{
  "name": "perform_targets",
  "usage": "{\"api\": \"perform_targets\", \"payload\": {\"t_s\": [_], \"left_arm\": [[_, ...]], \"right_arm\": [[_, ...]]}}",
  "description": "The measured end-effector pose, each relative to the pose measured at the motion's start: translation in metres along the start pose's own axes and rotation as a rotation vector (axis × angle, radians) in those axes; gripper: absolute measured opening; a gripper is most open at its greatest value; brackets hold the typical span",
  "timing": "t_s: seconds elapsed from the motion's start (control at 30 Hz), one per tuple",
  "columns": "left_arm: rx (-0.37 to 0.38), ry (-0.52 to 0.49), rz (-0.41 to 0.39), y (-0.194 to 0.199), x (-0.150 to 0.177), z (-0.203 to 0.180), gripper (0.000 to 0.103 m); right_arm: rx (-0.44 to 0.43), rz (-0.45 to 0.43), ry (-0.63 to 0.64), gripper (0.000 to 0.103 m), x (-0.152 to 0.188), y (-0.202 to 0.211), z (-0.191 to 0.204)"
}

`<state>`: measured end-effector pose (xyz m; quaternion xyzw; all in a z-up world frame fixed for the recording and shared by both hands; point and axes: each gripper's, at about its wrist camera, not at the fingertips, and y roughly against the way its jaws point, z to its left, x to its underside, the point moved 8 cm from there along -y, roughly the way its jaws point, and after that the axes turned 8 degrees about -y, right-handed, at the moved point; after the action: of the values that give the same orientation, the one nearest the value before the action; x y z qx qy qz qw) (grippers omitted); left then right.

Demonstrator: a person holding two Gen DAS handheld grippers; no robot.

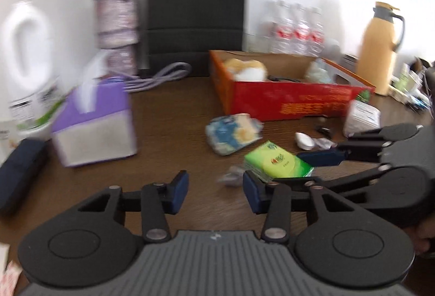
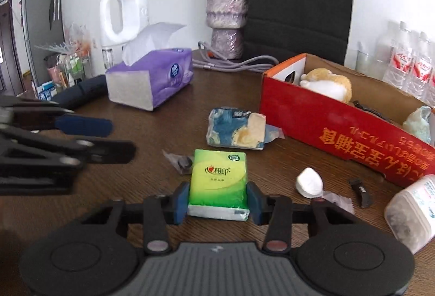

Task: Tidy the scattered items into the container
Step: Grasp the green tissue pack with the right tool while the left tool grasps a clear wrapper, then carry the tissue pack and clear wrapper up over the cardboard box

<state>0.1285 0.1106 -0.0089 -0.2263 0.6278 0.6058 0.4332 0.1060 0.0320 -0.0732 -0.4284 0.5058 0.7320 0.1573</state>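
Dark brown wood-grain tabletop, white wall behind. Lot: scattered items for a red cardboard box, open-topped, far right, already holding a plush toy and a crumpled bag.

Item in hand: green plastic-wrapped pocket tissue pack, lying flat on the table near the front edge, well short of the box. Long axis runs away from the right wrist camera, toward the wall; printed face up, logo readable from the near end. Right gripper straddles the near end, blue pads against both long sides, apparently clamped on it. Left gripper half-spread over bare table, grasping nothing; a small clear wrapper lies just beyond it.

Handling, as judged: light, soft, compressible; film wrap likely slippery. Hold across the narrow width at mid-length, firmly, so it neither droops nor slides.

Also loose: blue-and-cream crumpled tissue packet, white wad, small black clip.
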Motion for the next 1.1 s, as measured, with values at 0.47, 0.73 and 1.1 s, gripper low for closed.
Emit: {"api": "perform_targets", "payload": {"t_s": [0.47,0.73,1.1], "left_arm": [[-0.032,-0.007,0.123,-0.043,0.003,-0.021,0.017],[-0.099,0.035,-0.097,0.024,-0.021,-0.07,0.015],[-0.126,-0.011,-0.323,0.125,-0.03,-0.156,0.015]], "right_arm": [[0.094,-0.047,-0.171,0.043,0.046,0.101,-0.072],[0.171,-0.093,-0.177,0.043,0.059,0.126,-0.084],[0.289,-0.286,-0.231,0.043,0.062,0.213,-0.092]]}}
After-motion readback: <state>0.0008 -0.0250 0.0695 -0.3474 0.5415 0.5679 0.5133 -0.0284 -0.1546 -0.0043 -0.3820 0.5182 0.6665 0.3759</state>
